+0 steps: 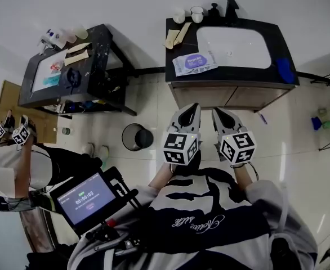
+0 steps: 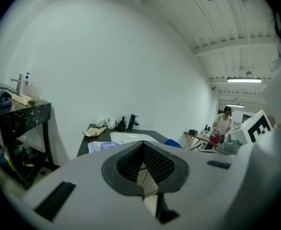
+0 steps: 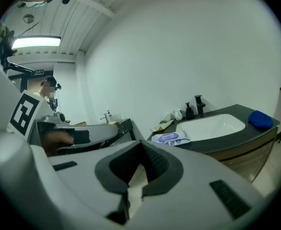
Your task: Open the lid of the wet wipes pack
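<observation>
I have both grippers low over the glossy pale-tiled floor (image 1: 289,151), side by side and well short of the vanity. The left gripper (image 1: 193,109) has its fingers brought together to a point with nothing between them. In the left gripper view the ribbed dark inner faces meet at the tips, and only a thin wedge of floor shows behind them. The right gripper (image 1: 218,112) is the same: its fingers are together at the tips and empty. Both have smooth matt grey shells.

The wipes pack (image 1: 194,62) is a flat, soft pouch of white film with a purple-blue label. It lies on the dark worktop (image 1: 249,76) near the front left, just beside the white rounded-rectangle basin (image 1: 232,46). It is well apart from both grippers. At this size I cannot tell whether it is open or closed. In the left gripper view the gripper's own body cuts off most of the pack.

A crumpled blue cloth (image 1: 285,70) sits at the worktop's right edge. A black tap (image 1: 231,7) and two small white cups (image 1: 196,13) stand along the back. A round dark bin (image 1: 137,136) stands on the floor left of the vanity. My torso fills the bottom of the head view and hides both of my hands.
</observation>
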